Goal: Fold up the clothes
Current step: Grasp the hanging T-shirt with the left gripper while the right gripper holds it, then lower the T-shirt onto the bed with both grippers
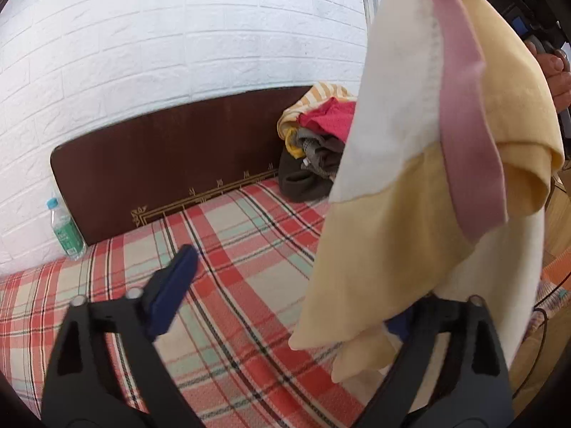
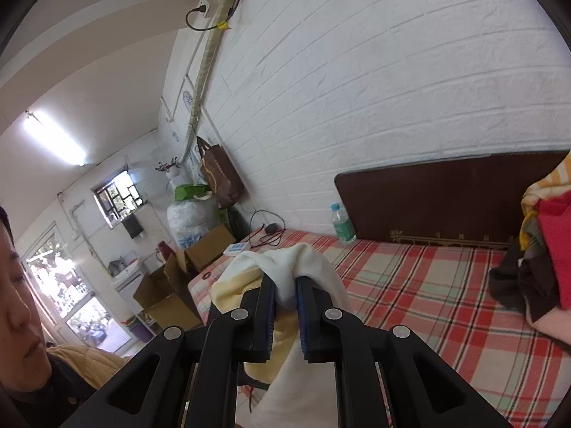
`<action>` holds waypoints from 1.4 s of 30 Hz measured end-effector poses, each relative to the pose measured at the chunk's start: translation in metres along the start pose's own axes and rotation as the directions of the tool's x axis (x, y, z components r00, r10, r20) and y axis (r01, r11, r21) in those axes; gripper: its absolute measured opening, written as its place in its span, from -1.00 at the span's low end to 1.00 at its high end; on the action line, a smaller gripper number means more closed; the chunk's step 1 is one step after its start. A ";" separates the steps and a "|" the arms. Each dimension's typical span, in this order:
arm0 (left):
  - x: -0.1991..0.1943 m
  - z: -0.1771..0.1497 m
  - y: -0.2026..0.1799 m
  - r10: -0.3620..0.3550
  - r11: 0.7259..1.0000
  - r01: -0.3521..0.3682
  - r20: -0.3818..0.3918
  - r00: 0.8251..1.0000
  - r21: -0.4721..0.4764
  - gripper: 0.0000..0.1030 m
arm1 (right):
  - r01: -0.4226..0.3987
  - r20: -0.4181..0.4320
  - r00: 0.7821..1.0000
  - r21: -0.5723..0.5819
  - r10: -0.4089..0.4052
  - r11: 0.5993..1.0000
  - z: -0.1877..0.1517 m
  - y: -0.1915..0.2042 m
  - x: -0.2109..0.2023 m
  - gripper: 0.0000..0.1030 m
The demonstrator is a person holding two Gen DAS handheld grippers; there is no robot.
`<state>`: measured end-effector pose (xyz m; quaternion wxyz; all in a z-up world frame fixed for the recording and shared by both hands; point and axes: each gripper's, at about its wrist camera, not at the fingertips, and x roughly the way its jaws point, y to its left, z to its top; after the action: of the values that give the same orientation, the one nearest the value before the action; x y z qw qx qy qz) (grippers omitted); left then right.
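A cream and pale yellow garment (image 1: 410, 178) with a pink strip hangs in the air over the plaid bed (image 1: 232, 249), held from above. In the right wrist view my right gripper (image 2: 286, 296) is shut on a bunched fold of the same garment (image 2: 285, 267). My left gripper (image 1: 285, 285) is open; its left blue pad (image 1: 175, 285) is clear, and the garment's lower edge hangs in front of the right finger, hiding its pad. A pile of unfolded clothes (image 1: 317, 142) lies against the headboard, also in the right wrist view (image 2: 535, 249).
A dark brown headboard (image 1: 160, 167) and a white brick wall back the bed. A water bottle (image 1: 66, 232) stands at the headboard's left end. A power strip and cables (image 2: 257, 239), cardboard boxes (image 2: 185, 271) and bags lie beyond the bed. A person's face (image 2: 14, 285) is at left.
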<state>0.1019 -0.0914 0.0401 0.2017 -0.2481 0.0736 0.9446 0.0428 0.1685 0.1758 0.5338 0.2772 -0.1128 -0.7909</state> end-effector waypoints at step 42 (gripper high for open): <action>0.087 -0.076 0.134 -0.069 0.884 -0.156 -0.454 0.888 -0.440 0.10 | 0.467 -0.423 0.817 0.084 -0.393 0.880 -0.150 -0.167 0.166 0.41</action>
<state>0.0101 -0.2011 -0.0637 0.0913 -0.5024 -0.1039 0.8535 -0.0504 0.1030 -0.0796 0.3241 0.4964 -0.0098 -0.8053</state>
